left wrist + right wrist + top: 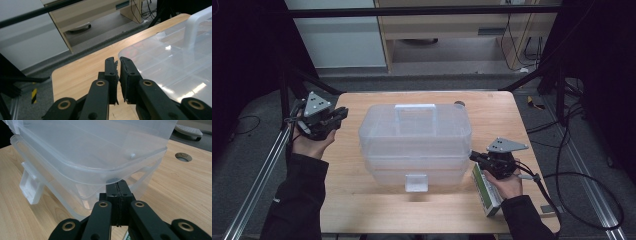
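table (362,200) | green-white carton (486,192), front right edge | cabinet (452,30) behind

1. The big box (416,137) is see-through plastic. It looks smooth and a bit cloudy, and light shines off its lid.
2. The handle (414,111) on the lid, at 12 o'clock, is the same milky plastic.
3. The latch (416,182) at 6 o'clock is milky plastic too.
4. The table (362,200) is light wood with thin lines in it. It looks smooth and not shiny.
5. The left gripper (119,65) is black and dull, with small brass-coloured rings. Its pads look rough at the edges.
6. The right gripper (118,185) looks the same.
7. The plate (507,145) on top of it looks like grey, dull metal.
8. The small carton (486,192) at 4 o'clock looks like printed card.
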